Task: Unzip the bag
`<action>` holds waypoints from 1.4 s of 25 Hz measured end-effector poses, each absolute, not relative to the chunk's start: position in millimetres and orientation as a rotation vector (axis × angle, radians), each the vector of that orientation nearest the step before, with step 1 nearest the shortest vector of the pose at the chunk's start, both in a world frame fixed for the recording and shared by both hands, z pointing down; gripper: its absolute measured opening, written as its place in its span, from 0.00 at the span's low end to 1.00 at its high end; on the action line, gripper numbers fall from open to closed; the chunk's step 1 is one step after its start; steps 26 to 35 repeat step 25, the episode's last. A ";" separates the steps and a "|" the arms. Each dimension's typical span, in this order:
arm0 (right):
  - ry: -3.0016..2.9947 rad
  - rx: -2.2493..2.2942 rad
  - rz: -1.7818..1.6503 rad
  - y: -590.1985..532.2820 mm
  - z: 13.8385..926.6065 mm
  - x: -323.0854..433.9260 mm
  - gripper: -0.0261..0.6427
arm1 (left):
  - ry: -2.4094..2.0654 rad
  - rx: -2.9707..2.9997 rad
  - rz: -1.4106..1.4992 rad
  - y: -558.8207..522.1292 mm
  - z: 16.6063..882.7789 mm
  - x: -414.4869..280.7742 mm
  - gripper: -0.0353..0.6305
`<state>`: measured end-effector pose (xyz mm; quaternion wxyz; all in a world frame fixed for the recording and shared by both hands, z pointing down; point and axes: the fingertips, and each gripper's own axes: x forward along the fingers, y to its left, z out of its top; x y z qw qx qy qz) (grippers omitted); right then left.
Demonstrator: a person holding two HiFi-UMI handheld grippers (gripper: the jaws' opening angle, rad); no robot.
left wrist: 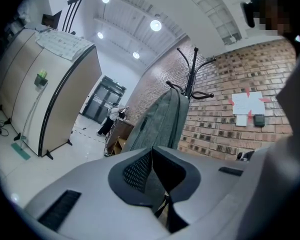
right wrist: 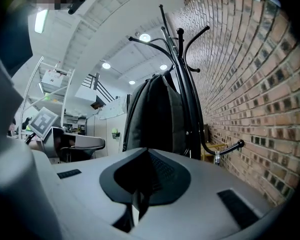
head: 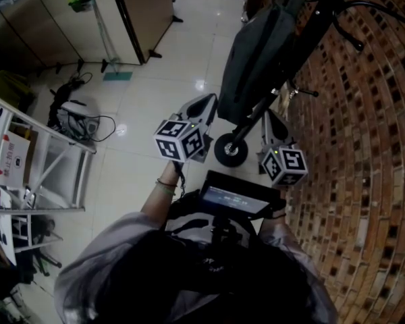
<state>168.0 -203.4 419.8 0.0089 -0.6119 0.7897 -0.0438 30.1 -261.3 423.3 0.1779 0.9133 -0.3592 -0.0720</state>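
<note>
Head view: the grey bag (head: 256, 52) hangs on a coat stand (head: 255, 119) by the brick wall (head: 351, 147), over a glossy tiled floor (head: 162, 66). Left gripper view: the left gripper (left wrist: 157, 184) is closed, seemingly on bag fabric; a hard pull may tip the stand. Right gripper view: the right gripper (right wrist: 140, 194) is closed, empty.

Brick wall (head: 364, 154) rt, black coat rack (right wrist: 180, 44) beside it; white shelf unit (head: 50, 160) & cables (head: 81, 120) on floor (head: 162, 100) lt.

We see a brick wall (head: 364, 147) at right and a glossy tiled floor (head: 155, 113). A white rack (head: 61, 133) stands left, ceiling lights (left wrist: 155, 25) overhead.
</note>
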 end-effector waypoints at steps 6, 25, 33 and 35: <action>2.472 -1.915 -0.140 -200.9 422.5 167.6 0.03 | -1.029 2.566 -0.213 -260.6 426.1 26.6 0.07; 2.456 -1.943 -0.172 -192.2 426.5 173.4 0.03 | -1.035 2.550 -0.208 -254.7 430.1 28.4 0.07; 2.456 -1.943 -0.172 -192.2 426.5 173.4 0.03 | -1.035 2.550 -0.208 -254.7 430.1 28.4 0.07; 2.456 -1.943 -0.172 -192.2 426.5 173.4 0.03 | -1.035 2.550 -0.208 -254.7 430.1 28.4 0.07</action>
